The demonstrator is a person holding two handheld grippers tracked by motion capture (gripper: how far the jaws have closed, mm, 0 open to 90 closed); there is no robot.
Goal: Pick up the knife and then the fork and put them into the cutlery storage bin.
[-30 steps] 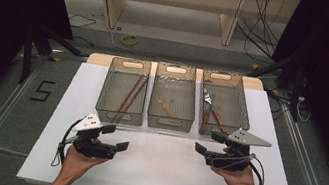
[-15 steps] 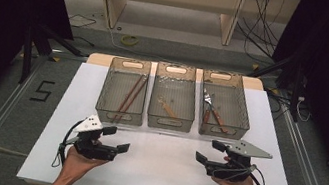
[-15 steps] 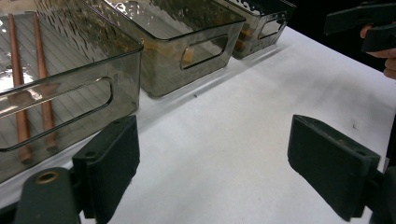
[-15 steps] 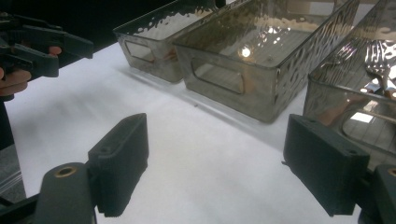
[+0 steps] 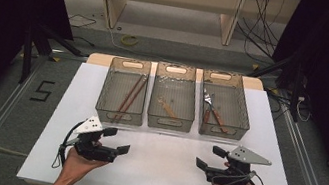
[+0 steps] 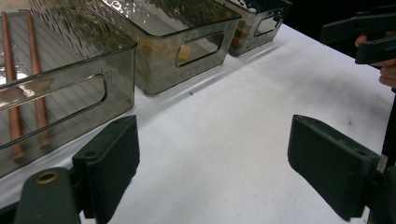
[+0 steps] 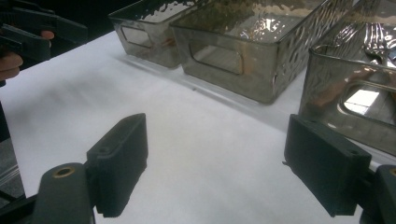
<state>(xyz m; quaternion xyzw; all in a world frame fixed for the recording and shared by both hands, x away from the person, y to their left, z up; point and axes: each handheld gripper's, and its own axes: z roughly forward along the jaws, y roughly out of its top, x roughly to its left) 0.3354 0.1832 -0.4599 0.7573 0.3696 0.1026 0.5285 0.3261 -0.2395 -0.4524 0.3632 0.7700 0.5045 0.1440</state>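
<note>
- On the tabletop [image 5: 159,173] at left, the left gripper [image 5: 116,141] has drawn back from the chopstick bin [image 5: 124,92], fingers wide, empty.
- The right gripper [image 5: 211,157] likewise retreated from the fork bin [image 5: 225,105], gaping, empty; sorting looks finished.

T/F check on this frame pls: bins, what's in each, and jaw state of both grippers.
1. Three clear bins stand in a row on the white table. True.
2. The left bin holds a fork. False: it holds two brown chopsticks; the fork lies in the right bin.
3. The left gripper is clamped on a chopstick. False: its jaws stand wide apart over bare table, holding nothing.
4. The right gripper is open and holds nothing. True.
5. The middle bin holds one light wooden utensil. True.
</note>
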